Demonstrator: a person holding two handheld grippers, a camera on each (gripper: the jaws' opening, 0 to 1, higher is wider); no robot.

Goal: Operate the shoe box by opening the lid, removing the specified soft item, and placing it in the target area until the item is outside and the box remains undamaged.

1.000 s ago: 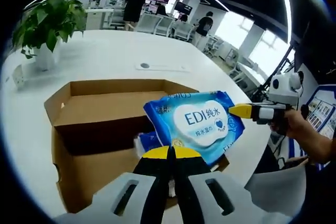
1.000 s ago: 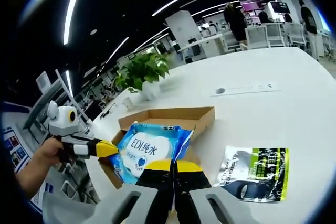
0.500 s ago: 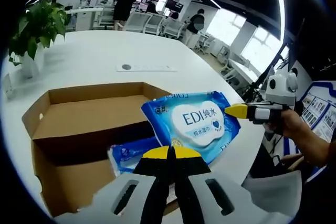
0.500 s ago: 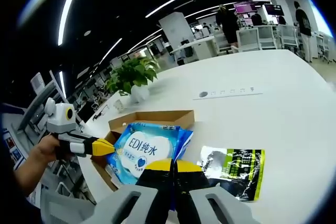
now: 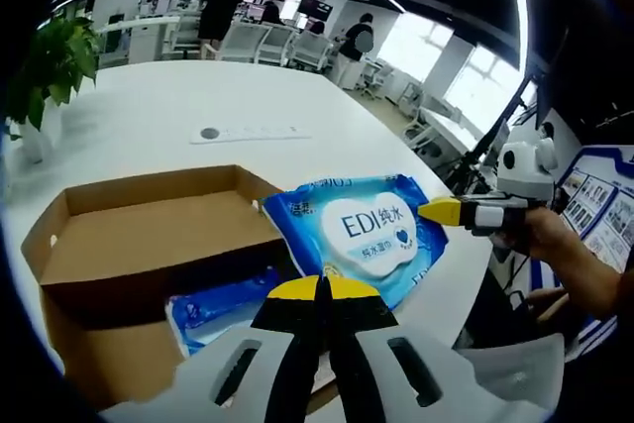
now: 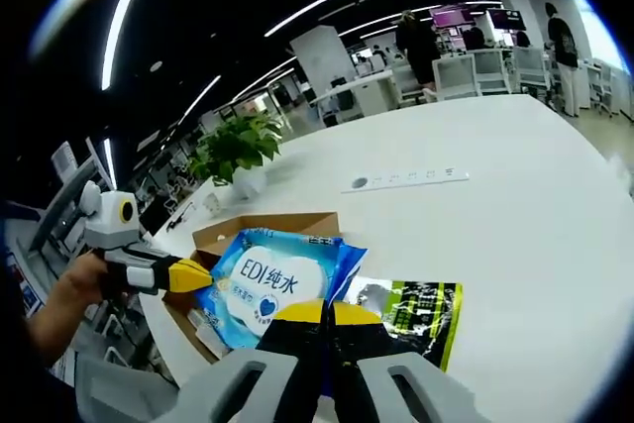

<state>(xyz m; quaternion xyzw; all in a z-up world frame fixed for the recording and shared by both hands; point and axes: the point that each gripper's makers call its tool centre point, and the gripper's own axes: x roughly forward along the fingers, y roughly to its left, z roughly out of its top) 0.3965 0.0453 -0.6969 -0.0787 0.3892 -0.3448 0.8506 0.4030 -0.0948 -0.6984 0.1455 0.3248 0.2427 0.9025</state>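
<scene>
— Holding the blue wipes pack [image 5: 359,234] with both grippers, was that where you stood?

— Yes. My left gripper [image 5: 322,289] had its jaws pressed together on the near edge of the pack, and my right gripper [image 5: 443,210] pinched its far edge with the yellow tips. In the right gripper view I saw the same pack [image 6: 269,281] stretched between my right gripper [image 6: 322,312] and the left gripper [image 6: 188,275] coming from the left side.

— So how much of the task was done?

— I judged more than half. The shoe box [image 5: 119,245] was open, its flaps looked whole, no tear I could see. The pack was lifted up above the box's right edge, partly over the white table [image 5: 178,106]. What was left was to carry it away and put it down.

— Where would it go?

— I could not tell any marked target. On the table just beside the box lay a green and black pouch [image 6: 406,316], so perhaps near that; this is only my guess.

— Anything else inside the box?

— A second blue pack [image 5: 223,304] lay on the box's floor, below the lifted one. A box flap stood close to the pack, so I had to mind not to catch it.

— And around?

— A potted plant [image 6: 238,151] behind the box, a small white strip with sockets [image 6: 406,180] on the table, and people [image 5: 218,12] at desks far away. None of it blocked my way.
</scene>
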